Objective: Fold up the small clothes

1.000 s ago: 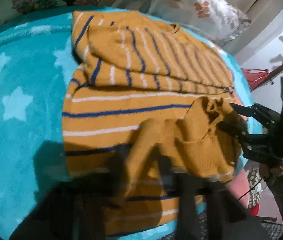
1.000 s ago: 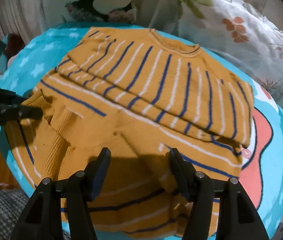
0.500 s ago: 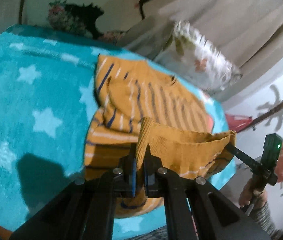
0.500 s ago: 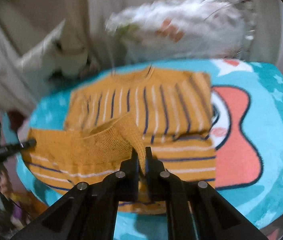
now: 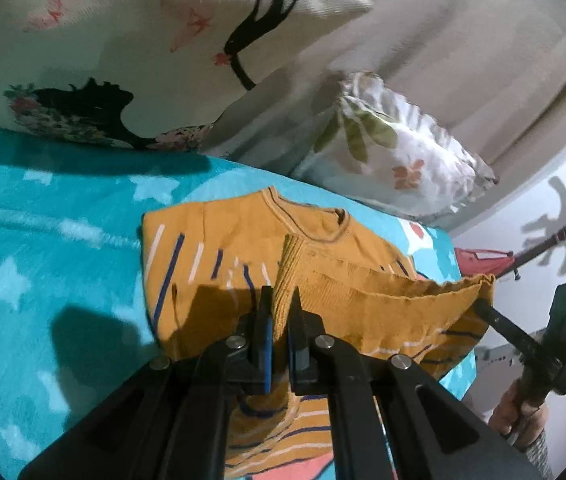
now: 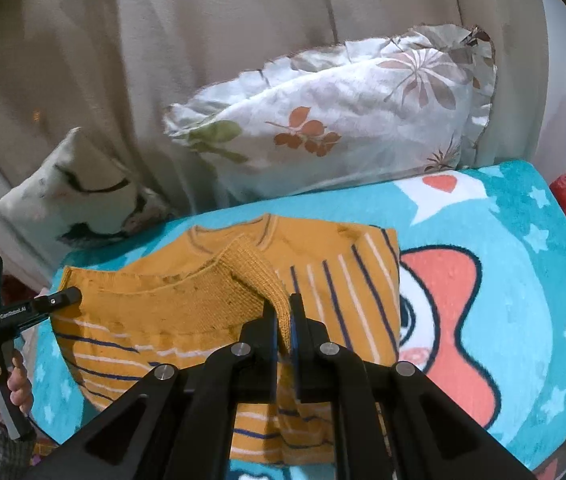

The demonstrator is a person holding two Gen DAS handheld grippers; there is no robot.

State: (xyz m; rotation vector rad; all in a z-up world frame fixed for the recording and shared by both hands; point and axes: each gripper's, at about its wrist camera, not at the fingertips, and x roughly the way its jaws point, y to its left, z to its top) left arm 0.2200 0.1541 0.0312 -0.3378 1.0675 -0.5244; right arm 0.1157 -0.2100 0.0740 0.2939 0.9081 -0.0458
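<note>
Orange striped sweater (image 5: pixel 219 248) lies on teal star blanket (image 5: pixel 43 280), neckline toward two pillows: floral pillow (image 6: pixel 335 120) and bird-print pillow (image 5: pixel 123 40). Left hand-held gripper (image 5: pixel 279 308) pressed together, pinching one corner of ribbed hem; right hand-held gripper (image 6: pixel 281 316) likewise pinching opp. corner. Hem (image 5: pixel 383 296) is lifted above the sweater's body and stretched betw. both grippers, approx. over neckline.

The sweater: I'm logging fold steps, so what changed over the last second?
Both grippers closed on the sweater's bottom hem, left gripper and right gripper at opposite corners, and carried it up and forward toward the collar. Before, the right jaws stood open. The blanket and pillows stayed put.
</note>
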